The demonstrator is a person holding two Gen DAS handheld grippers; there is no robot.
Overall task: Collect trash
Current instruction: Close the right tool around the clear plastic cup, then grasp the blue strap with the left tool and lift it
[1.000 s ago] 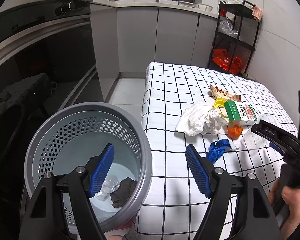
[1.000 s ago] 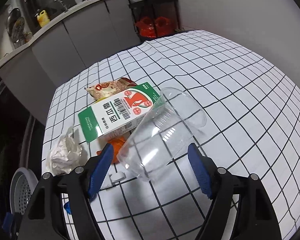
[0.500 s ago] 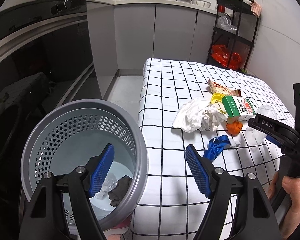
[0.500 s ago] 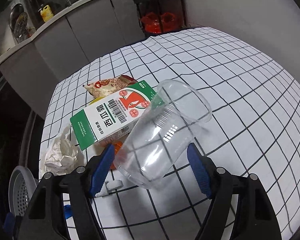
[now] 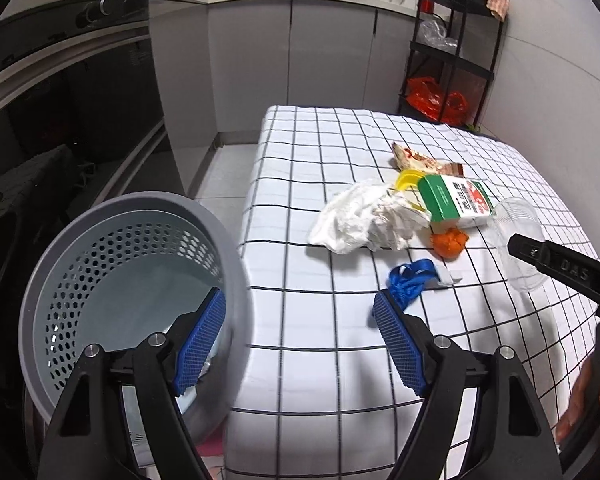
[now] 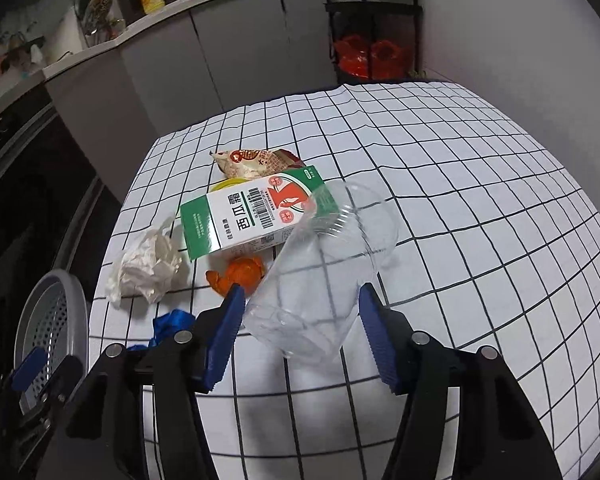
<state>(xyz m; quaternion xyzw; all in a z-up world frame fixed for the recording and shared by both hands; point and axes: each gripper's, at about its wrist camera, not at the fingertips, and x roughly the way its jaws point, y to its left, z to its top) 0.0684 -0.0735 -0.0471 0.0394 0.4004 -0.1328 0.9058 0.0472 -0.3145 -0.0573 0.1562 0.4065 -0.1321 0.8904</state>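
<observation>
Grey kitchen cabinets and a black shelf rack stand behind a table under a white checked cloth (image 5: pixel 300 208); from the left wrist, the left gripper (image 5: pixel 300 340) tilts downward with its blue pads spread wide and nothing between them, one pad over the grey perforated bin (image 5: pixel 60 264) at 9 o'clock, the other above the cloth; a blue strap (image 5: pixel 410 280) lies just off that pad toward 1 o'clock; crumpled white tissue (image 5: pixel 360 220), orange peel (image 5: pixel 450 242) and a green-and-white carton (image 5: pixel 456 200) cluster toward 1 o'clock; the right gripper's black body enters at 3 o'clock, a hand (image 5: pixel 592 396) below it.

Seen from the right wrist, the right gripper (image 6: pixel 302 338) slants down at the cloth; its jaws have just been closing and the clear plastic cup (image 6: pixel 324 276) sits between them, base nearest the camera, mouth toward 1 o'clock; whether the pads already press it I cannot tell; the cup is transparent and ribbed, lying on its side against the carton's corner; a snack wrapper (image 6: pixel 252 160) lies at 11 o'clock.
</observation>
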